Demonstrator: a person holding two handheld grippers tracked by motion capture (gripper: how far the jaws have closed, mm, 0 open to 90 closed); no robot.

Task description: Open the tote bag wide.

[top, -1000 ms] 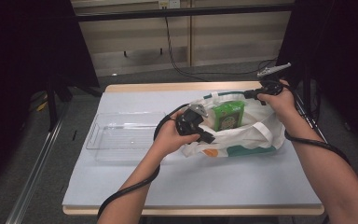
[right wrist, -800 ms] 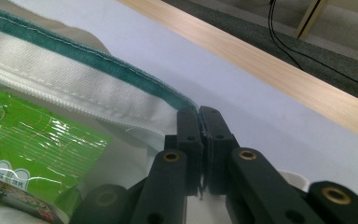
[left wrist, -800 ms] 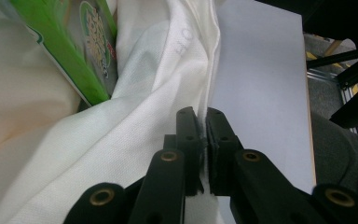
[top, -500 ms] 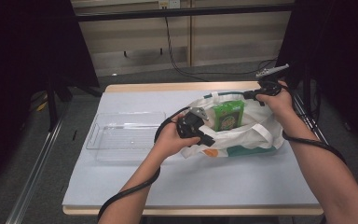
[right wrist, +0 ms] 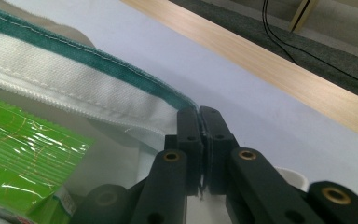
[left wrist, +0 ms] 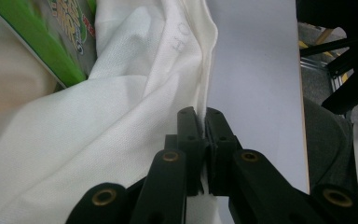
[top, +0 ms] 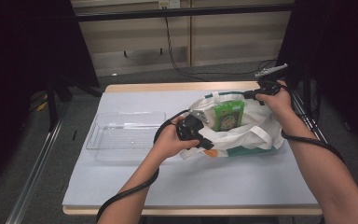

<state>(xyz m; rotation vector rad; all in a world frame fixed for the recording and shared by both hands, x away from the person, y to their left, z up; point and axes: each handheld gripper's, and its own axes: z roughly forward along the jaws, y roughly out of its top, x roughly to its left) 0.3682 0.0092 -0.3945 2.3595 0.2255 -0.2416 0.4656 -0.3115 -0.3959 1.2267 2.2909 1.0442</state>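
The soft, limp white bag is pinched at its near rim by the left gripper and at its far hem by the right gripper; the cloth sags, so hems are judged the best hold.

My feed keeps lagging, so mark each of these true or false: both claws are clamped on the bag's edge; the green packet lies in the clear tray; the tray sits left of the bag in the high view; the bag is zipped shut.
1. Both claws are clamped on the bag's edge. True: the left claw pinches the white bag at its rim, and the right claw pinches its green-trimmed rim.
2. The green packet lies in the clear tray. False: it stands inside the bag.
3. The tray sits left of the bag in the high view. True.
4. The bag is zipped shut. False: its mouth is held open.
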